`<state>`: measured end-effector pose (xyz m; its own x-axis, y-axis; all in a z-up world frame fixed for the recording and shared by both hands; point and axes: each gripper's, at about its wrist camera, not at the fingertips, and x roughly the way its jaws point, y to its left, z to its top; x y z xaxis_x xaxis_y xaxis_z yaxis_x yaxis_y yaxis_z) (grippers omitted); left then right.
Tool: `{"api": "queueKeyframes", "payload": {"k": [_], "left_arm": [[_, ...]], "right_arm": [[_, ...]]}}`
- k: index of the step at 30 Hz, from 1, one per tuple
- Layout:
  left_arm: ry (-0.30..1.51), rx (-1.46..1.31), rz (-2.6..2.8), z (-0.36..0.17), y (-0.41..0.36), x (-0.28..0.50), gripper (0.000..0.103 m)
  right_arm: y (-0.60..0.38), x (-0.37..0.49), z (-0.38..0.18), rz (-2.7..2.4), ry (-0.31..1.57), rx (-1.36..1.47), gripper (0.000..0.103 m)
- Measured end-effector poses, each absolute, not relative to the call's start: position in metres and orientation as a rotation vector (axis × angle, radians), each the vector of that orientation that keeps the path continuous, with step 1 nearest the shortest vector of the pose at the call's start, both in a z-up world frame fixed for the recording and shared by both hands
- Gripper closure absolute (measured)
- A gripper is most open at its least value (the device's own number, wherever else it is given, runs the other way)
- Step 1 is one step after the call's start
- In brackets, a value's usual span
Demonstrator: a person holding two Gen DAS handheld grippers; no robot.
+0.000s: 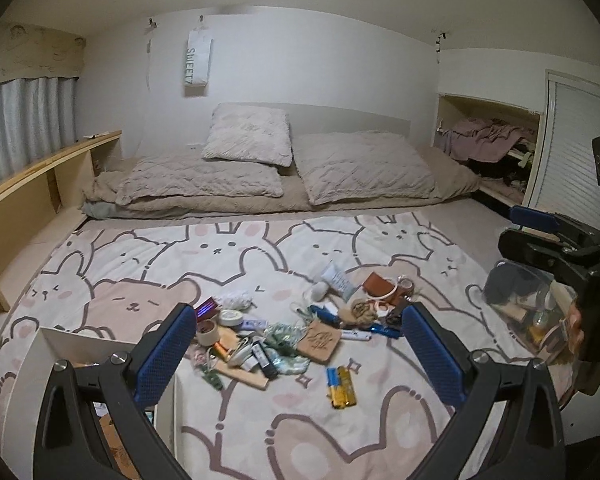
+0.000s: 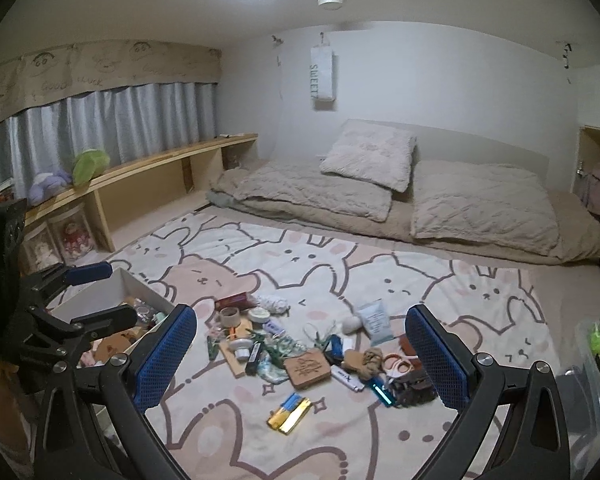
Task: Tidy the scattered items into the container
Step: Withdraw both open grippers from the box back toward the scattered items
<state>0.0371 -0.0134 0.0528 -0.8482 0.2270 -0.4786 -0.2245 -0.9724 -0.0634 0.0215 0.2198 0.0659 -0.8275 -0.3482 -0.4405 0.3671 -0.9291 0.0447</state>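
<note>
1. Left gripper [image 1: 296, 350]: jaws spread wide, nothing between the blue pads; it hangs above the scattered pile.
2. Right gripper [image 2: 300, 350]: jaws likewise wide apart and empty, above the same pile; seen from the left wrist view it sits at the right edge, over the clear plastic bin.
3. Blanket [image 1: 228, 432]: printed with rabbits and bears, it carries all the loose items near its middle.
4. Pile: a cork coaster [image 2: 305, 367], a tape roll [image 2: 230, 315], a round white tin [image 2: 259, 314], a white pouch [image 2: 374, 318], a white USB stick [image 2: 347, 377] and a blue lighter [image 2: 381, 393] lie close together, several touching.
5. Battery pack [image 2: 289, 414]: yellow and blue, apart from the pile toward the blanket's near edge.
6. White box [image 2: 112, 300]: open-topped, at the blanket's left edge, already holding small items.
7. Clear plastic bin [image 1: 528, 304]: at the blanket's right edge, also holding items.
8. Pillows [image 1: 248, 134]: stacked on the bedding beyond the blanket's far edge.
</note>
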Motion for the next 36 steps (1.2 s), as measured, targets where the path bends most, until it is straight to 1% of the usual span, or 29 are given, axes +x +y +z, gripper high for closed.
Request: {"api": "queueKeyframes", "payload": {"k": [9, 15, 20, 25, 28, 32, 36], "left_arm": [[-0.042, -0.69, 2.786, 0.052, 0.0, 0.019, 0.0], [-0.065, -0.717, 2.766, 0.035, 0.009, -0.001, 0.0], [-0.061, -0.797, 2.732, -0.003, 0.02, -0.02, 0.0], [-0.046, -0.891, 2.705, -0.042, 0.026, -0.039, 0.0], [-0.025, -0.946, 2.691, -0.065, 0.029, -0.047, 0.0], [-0.001, -1.032, 2.664, -0.094, 0.03, -0.053, 0.001], [0.006, -1.095, 2.638, -0.113, 0.027, -0.055, 0.001]], "right_arm": [[0.236, 0.004, 0.058, -2.728, -0.015, 0.65, 0.0], [0.251, -0.017, 0.042, -2.768, -0.116, 0.694, 0.0], [0.264, -0.02, 0.027, -2.809, -0.164, 0.682, 0.0], [0.261, -0.027, 0.008, -2.768, -0.08, 0.682, 0.0], [0.254, -0.037, -0.012, -2.754, -0.047, 0.756, 0.0], [0.244, -0.055, -0.054, -2.712, -0.07, 0.903, 0.0], [0.233, -0.07, -0.092, -2.674, -0.044, 1.068, 0.0]]}}
